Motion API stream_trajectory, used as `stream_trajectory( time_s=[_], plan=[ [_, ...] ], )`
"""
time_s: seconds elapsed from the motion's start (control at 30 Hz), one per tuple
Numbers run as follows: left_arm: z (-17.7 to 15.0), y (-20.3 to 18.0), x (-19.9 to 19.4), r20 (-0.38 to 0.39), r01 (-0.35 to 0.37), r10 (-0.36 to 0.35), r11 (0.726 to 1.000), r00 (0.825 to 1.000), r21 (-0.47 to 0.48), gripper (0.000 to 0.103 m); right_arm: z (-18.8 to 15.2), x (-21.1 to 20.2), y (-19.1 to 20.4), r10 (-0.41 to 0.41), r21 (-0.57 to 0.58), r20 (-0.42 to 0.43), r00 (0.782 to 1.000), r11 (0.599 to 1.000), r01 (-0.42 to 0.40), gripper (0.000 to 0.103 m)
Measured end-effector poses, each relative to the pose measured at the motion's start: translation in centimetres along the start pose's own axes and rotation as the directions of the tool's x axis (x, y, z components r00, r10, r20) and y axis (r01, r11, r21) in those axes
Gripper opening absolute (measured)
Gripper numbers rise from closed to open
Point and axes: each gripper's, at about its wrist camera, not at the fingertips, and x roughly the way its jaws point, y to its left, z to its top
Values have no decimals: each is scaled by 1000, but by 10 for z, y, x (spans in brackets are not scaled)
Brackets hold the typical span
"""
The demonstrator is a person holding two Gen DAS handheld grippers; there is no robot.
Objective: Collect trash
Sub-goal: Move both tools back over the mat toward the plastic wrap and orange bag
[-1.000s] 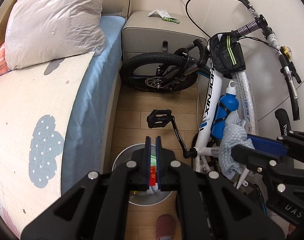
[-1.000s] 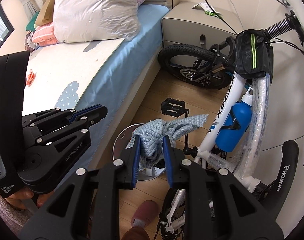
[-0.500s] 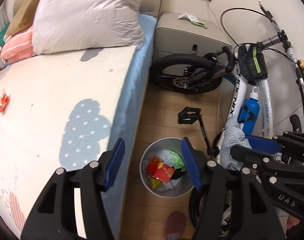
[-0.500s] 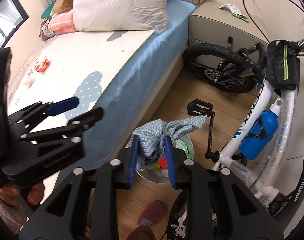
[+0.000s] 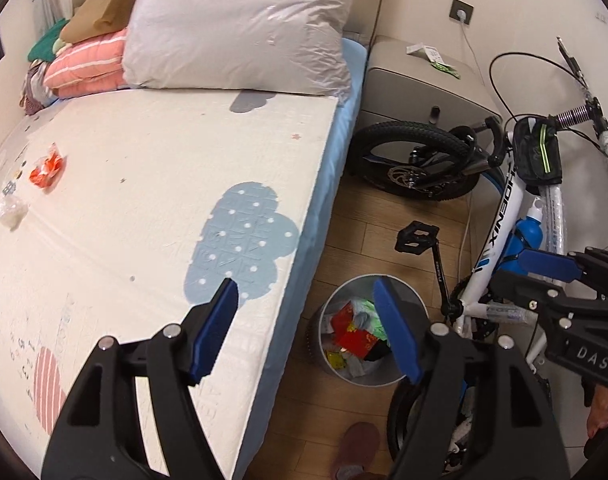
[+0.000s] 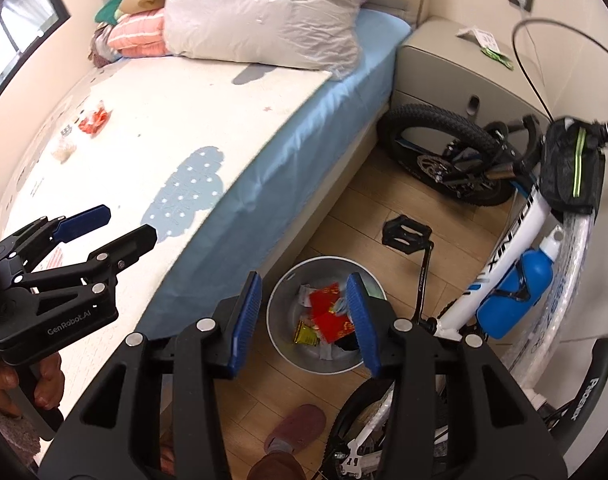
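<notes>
Currently, left wrist view:
Left gripper [image 5: 304, 322]: jaws wide and opening, nothing between the pads.
Bin [image 5: 415, 300]: lower centre, on the floor beside the bed [image 5: 327, 184]; holds red and green wrappers.
Red wrapper [image 5: 46, 168]: far left on the play mat [image 5: 152, 184], crumpled, no clear long axis.
White scrap [image 5: 10, 210]: just below it, translucent.

Right wrist view:
Right gripper [image 6: 304, 318]: jaws part-spread and opening, empty, above the bin [image 6: 288, 292].
Remaining trash: red wrapper [image 6: 92, 120] and white scrap [image 6: 64, 151] lie upper left, well apart from both jaws.
Judgement: left gripper [image 6: 122, 224], over the mat, is nearer.
</notes>
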Motion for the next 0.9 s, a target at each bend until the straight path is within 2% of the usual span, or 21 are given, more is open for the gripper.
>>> stream_trajectory(
  time_s=[0.2,0.4,0.67,0.9],
  plan=[
    [-7,33,-28,3,-46,47,995,999,-90,71,18,-11,32,36,-91,10,999,995,-35,43],
    [-15,86,-57,8,-107,110,978,994,-180,71,42,-11,91,88,-186,10,996,979,-84,43],
    [-29,188,-81,5,-189,202,926,979,-327,71,75,12,201,138,-336,-6,990,933,-132,43],
    [-35,277,-88,-19,-235,249,881,968,-412,71,102,37,300,168,-421,-26,985,892,-164,43]
  ],
)
